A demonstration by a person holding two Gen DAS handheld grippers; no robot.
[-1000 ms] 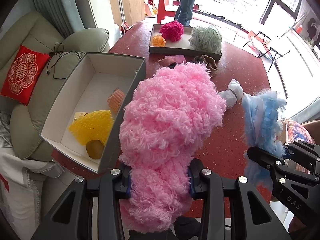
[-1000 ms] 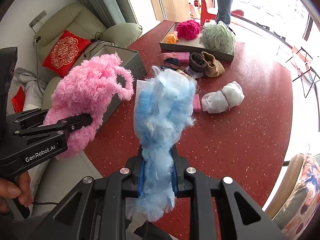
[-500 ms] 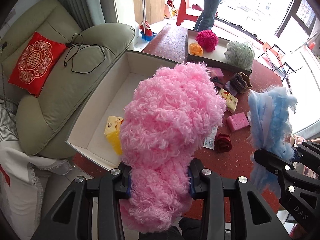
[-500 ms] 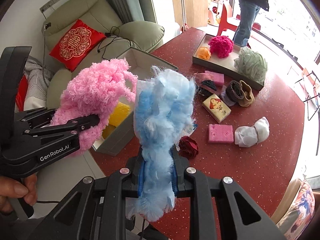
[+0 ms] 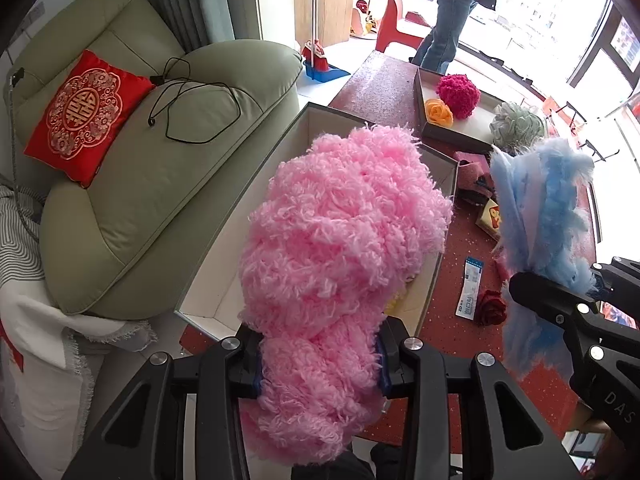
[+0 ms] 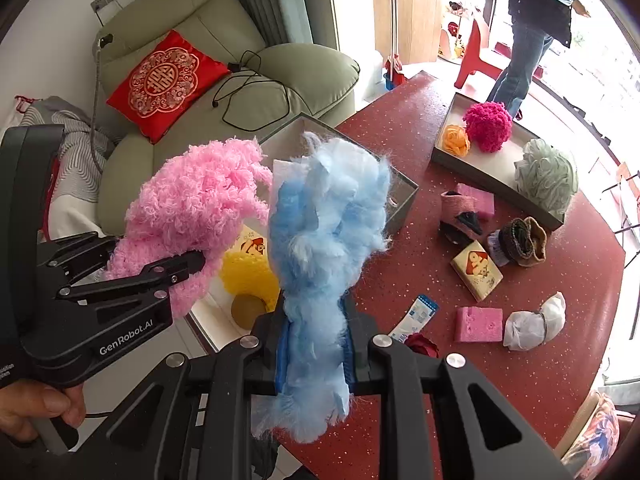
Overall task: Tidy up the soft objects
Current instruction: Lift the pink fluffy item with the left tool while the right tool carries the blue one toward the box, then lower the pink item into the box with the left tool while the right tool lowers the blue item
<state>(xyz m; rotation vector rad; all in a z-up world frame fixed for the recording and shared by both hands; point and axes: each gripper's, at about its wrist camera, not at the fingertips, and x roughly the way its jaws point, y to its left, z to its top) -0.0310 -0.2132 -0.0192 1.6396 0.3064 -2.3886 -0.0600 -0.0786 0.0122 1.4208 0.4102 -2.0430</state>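
- The pink fluff (image 5: 340,236) is clamped in the left tongs (image 5: 320,364) and hangs over the near end of the white box (image 5: 280,184), hiding most of its floor.
- The blue fluff (image 6: 328,240) is clamped in the right tongs (image 6: 316,356), which are pinched tight on it, just beside the pink one and above the box's right wall and the red counter (image 6: 520,360).
- Both tongs have swept sideways over the last second; the box, off to the left a second ago, now sits directly under the pink fluff.
- I judge that this puts the pink fluff about ready to drop into the box, with the blue one close behind.
- A yellow puff (image 6: 248,272) and a brown ball (image 6: 246,308) already lie in the box.
- Since the earlier frame a rose (image 5: 490,306), a paper slip (image 5: 470,288) and a pink sponge (image 6: 478,324) have come into view on the counter, not yet sorted.
- The far tray (image 6: 472,164) holds a magenta pompom (image 6: 488,126) and an orange flower (image 6: 456,140); a person stands beyond it.
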